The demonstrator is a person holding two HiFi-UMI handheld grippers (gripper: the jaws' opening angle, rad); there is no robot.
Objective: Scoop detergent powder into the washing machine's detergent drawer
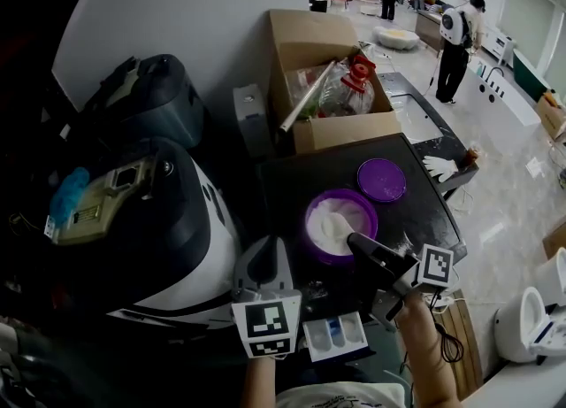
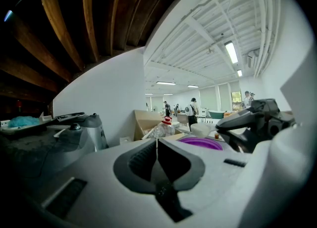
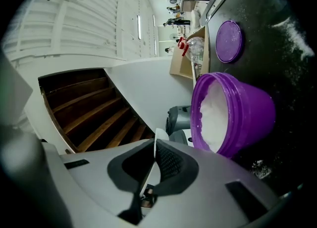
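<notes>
A purple tub point(image 1: 340, 225) of white detergent powder stands open on the dark machine top point(image 1: 287, 180), with its purple lid point(image 1: 382, 180) lying just beyond it. My right gripper point(image 1: 356, 242) reaches over the tub's near right rim, shut on the thin white handle of a scoop point(image 3: 157, 134). The scoop's white bowl point(image 2: 200, 129) shows above the tub point(image 2: 200, 143) in the left gripper view. The tub point(image 3: 233, 115) lies tilted in the right gripper view. My left gripper point(image 1: 263, 263) hangs left of the tub, shut with nothing in it point(image 2: 157, 148). The white detergent drawer point(image 1: 336, 335) with blue compartments stands pulled out below.
An open cardboard box point(image 1: 332, 123) holding bottles sits behind the lid. A large black-and-white appliance point(image 1: 168, 220) fills the left. A white glove point(image 1: 439, 167) lies at the top's right edge. Spilled powder point(image 3: 294, 31) dusts the dark surface. People stand far back.
</notes>
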